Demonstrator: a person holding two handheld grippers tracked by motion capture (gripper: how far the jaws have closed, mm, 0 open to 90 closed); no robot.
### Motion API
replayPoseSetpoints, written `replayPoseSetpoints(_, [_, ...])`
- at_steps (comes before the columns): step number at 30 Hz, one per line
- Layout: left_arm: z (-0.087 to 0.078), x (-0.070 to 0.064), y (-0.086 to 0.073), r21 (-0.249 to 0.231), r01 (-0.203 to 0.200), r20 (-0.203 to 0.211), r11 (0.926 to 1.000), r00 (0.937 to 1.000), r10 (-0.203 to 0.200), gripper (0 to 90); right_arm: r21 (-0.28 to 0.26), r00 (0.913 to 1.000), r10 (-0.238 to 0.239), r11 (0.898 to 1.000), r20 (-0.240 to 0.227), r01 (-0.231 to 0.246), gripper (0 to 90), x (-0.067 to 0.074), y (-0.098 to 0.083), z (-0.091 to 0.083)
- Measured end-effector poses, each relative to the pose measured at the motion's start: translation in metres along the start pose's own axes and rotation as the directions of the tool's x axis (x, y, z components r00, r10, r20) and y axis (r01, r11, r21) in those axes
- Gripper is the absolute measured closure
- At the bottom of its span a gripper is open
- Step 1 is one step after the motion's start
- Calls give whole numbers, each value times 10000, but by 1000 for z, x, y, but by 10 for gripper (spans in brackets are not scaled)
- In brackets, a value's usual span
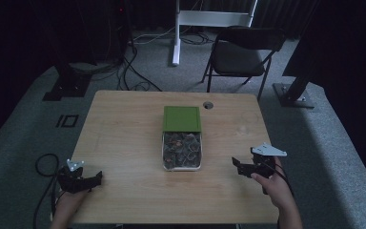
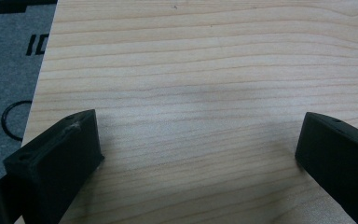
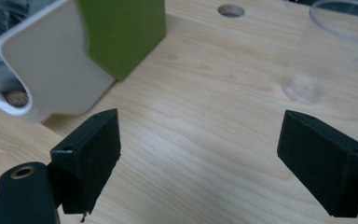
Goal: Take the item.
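Note:
A white box sits mid-table, its green lid slid back over the far half. Dark wrapped packets fill the uncovered near half. My left gripper rests low at the table's front left, open, with bare wood between its jaws. My right gripper is at the front right, open and pointing toward the box. In the right gripper view, the box's white corner and green lid lie ahead to the left. A clear plastic cup stands ahead to the right.
The wooden table has a round cable hole behind the box. A black folding chair and a white stand are on the carpet beyond. A black cable loop lies on the floor at the left.

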State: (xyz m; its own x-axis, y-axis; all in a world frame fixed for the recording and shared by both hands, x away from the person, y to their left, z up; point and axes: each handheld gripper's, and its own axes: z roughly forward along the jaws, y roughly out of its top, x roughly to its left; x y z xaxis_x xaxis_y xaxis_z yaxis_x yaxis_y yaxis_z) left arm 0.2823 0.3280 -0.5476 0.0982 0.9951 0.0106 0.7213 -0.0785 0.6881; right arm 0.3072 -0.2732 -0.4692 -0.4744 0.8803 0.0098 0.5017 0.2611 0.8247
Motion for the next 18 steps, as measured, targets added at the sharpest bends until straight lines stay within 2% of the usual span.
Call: replayPoseSetpoints(18, [0,0,0,-2,-1,-2,10000,10000,1,5,-593,9962,-311,9979,-808,264,133,24,32,6])
